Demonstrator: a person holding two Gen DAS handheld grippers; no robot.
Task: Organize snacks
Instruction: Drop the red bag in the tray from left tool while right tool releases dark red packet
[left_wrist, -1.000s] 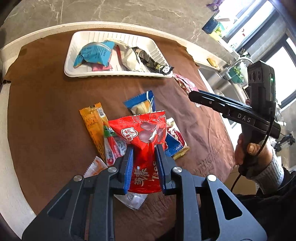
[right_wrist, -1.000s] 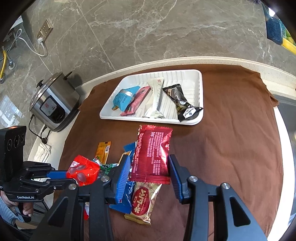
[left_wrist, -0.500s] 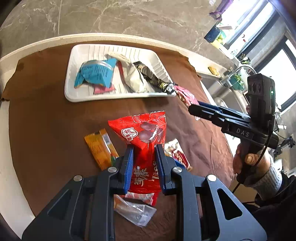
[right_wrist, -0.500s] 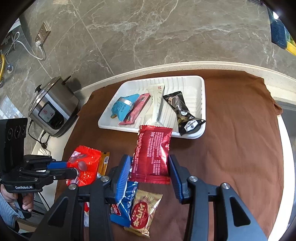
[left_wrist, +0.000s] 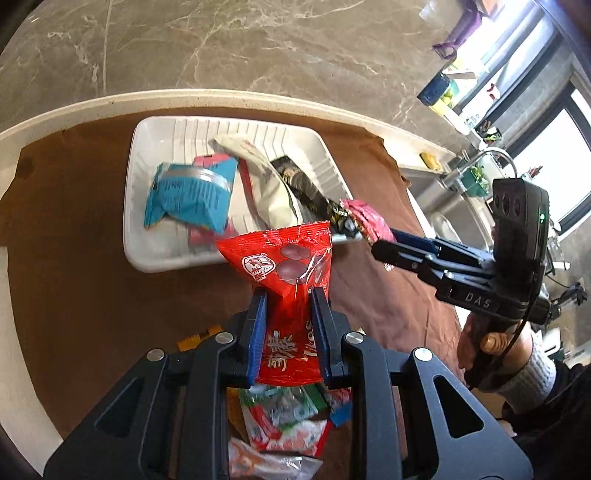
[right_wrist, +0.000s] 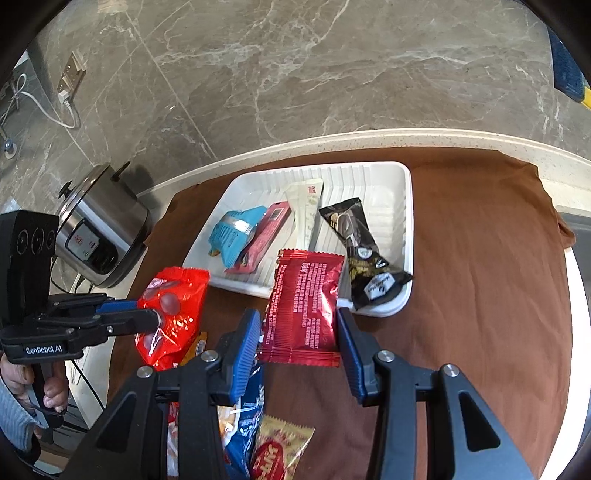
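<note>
Both wrist cameras look forward along their jaws, angled down and close over the tabletop (left_wrist: 74, 295); both share the white tray (left_wrist: 137, 236) (right_wrist: 406, 229) at the far side.

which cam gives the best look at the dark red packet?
Right wrist. The dark red packet sits flat-on between the right gripper fingers, its whole printed face visible, overlapping the tray edge. The left wrist view only catches its crumpled end sticking out past that gripper.
</note>
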